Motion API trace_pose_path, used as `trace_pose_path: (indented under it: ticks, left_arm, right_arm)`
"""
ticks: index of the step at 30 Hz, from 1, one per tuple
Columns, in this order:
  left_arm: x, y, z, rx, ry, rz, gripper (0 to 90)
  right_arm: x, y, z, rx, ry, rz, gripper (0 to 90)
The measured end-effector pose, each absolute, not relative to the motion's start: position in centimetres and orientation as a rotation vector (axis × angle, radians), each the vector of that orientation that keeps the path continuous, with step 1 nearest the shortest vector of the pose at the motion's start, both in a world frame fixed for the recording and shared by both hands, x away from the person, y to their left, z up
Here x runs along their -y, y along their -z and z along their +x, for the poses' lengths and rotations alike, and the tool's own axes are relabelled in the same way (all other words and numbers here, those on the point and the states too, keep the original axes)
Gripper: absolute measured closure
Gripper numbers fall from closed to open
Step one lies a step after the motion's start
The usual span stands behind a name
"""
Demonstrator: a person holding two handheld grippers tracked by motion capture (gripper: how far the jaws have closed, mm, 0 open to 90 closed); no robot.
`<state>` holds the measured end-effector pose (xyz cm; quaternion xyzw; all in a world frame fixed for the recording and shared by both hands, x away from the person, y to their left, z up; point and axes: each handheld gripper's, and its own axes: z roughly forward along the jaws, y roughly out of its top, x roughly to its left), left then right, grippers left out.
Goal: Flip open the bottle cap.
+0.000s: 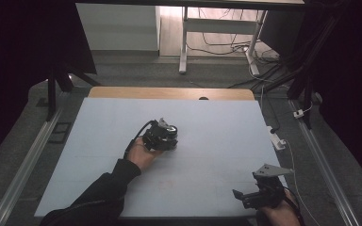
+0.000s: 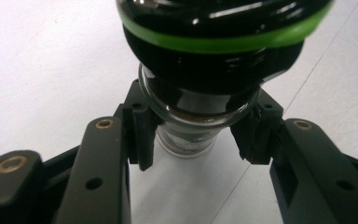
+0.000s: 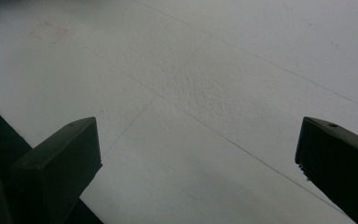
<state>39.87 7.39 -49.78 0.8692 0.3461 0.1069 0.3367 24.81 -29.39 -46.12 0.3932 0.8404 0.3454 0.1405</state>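
At the frame's centre the left tongs (image 2: pixel 193 135) are clenched on the dark glass jar with a green-banded black lid (image 2: pixel 200 93), grasp done, moving it remains, while the right tongs (image 3: pixel 198 154) stand released over the pale surface (image 1: pixel 217 155).

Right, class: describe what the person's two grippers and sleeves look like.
Both the left gripper and the right gripper are black with two blocky jaws. Brass-coloured screws stud the left one. A grey three-cornered plate tops the right one. A black cable trails from the left, and the sleeve is dark.

Black jar (image 2: pixel 200 60) (green band (image 2: pixel 223 42)).
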Motion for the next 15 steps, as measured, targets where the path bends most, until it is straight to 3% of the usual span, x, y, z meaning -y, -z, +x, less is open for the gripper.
trace_pose_path:
  ticks: [15]
  left_arm:
    - [-7.56, 49.95, 39.81, -0.883, -0.282, 2.26, 53.5]
  right_arm:
    - [29.26, 45.36, 24.84, -2.375, -1.126, 1.152, 0.0]
